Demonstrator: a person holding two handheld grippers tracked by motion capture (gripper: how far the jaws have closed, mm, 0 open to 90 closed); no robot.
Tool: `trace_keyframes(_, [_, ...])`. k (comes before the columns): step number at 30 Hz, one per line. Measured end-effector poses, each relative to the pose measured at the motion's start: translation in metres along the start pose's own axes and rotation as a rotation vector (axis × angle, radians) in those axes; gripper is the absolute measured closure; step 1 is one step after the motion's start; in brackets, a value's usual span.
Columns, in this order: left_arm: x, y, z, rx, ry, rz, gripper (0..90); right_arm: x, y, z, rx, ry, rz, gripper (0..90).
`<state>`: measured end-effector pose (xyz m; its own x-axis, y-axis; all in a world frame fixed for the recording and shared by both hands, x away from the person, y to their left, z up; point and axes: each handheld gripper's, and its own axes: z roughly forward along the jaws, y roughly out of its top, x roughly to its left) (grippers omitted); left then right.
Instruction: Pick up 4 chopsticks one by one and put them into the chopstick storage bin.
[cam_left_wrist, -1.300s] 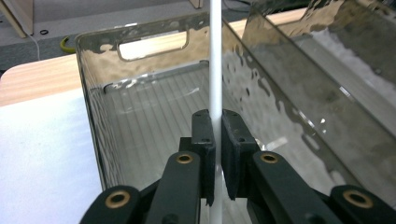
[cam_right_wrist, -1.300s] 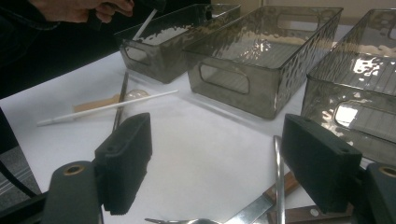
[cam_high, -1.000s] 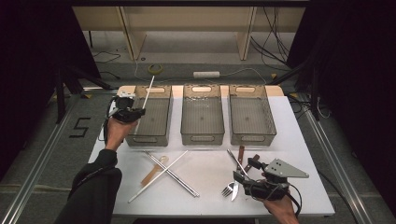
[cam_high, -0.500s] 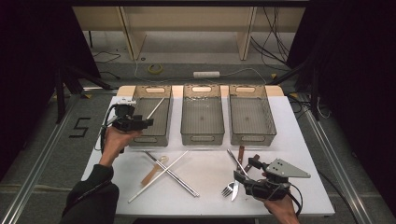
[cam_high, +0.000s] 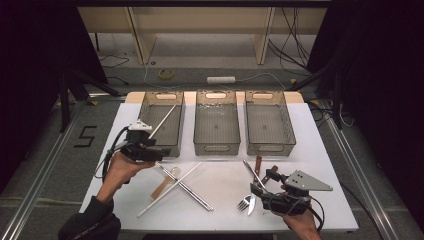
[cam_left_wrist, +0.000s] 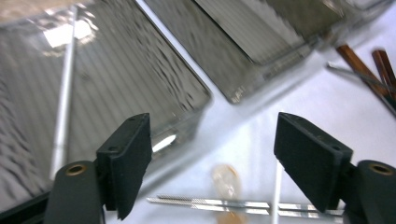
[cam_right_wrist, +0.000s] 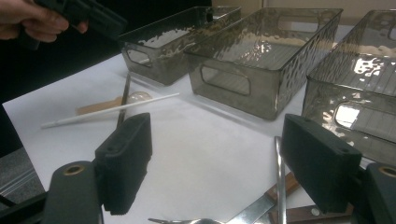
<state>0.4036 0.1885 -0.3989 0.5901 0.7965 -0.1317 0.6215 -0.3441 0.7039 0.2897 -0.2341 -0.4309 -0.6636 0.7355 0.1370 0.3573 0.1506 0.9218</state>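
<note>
1. White stick (cam_high: 164, 118) leans in the left bin (cam_high: 165, 145), running from the bin floor toward one o'clock, its top end near the far rim; in the left gripper view it shows as a pale rod (cam_left_wrist: 63, 102) through the rippled wall.
2. We hold the left gripper (cam_high: 159, 152) just off the bin's seven o'clock corner; its jaws have just been opening and now stand wide (nothing between them).
3. Below it on the white table (cam_high: 220, 185) lie a second white stick (cam_high: 170, 189) and a metal rod (cam_high: 185, 187), crossing over a wooden spoon (cam_high: 161, 188).
4. We keep the right gripper (cam_high: 261, 196) at five o'clock on the table, jaws spread wide and gripping nothing, just beside a fork (cam_high: 244, 202) and brown-handled knives (cam_high: 258, 166).
5. Middle bin (cam_high: 216, 145) and right bin (cam_high: 270, 146) sit at twelve o'clock.
</note>
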Motion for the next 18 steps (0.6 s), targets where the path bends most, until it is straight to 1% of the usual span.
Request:
trace_keyframes(4, [-0.012,-0.012,0.004,0.049,-0.005,0.027,24.0,0.0,0.0,0.0,0.005,0.002,-0.005,26.3])
trace_keyframes(6, [-0.016,-0.016,0.004,0.074,0.012,0.039,24.0,0.0,0.0,0.0,0.003,0.002,-0.003,26.3])
trace_keyframes(8, [-0.019,-0.019,0.003,0.078,0.007,0.046,23.6,0.0,0.0,0.0,0.004,0.001,-0.004,26.3])
trace_keyframes(9, [-0.021,-0.02,0.002,0.077,0.001,0.04,23.2,0.0,0.0,-0.001,0.002,0.002,-0.005,26.3])
trace_keyframes(11, [-0.026,-0.023,0.001,0.082,-0.008,0.051,22.4,0.001,0.0,-0.001,0.002,0.004,-0.005,26.3])
trace_keyframes(14, [-0.033,-0.028,0.002,0.098,-0.01,0.065,22.1,0.001,0.0,0.0,0.007,0.005,-0.007,26.3])
trace_keyframes(18, [-0.038,-0.035,0.003,0.126,-0.01,0.076,25.3,0.001,0.0,0.0,0.011,0.003,-0.009,26.3])
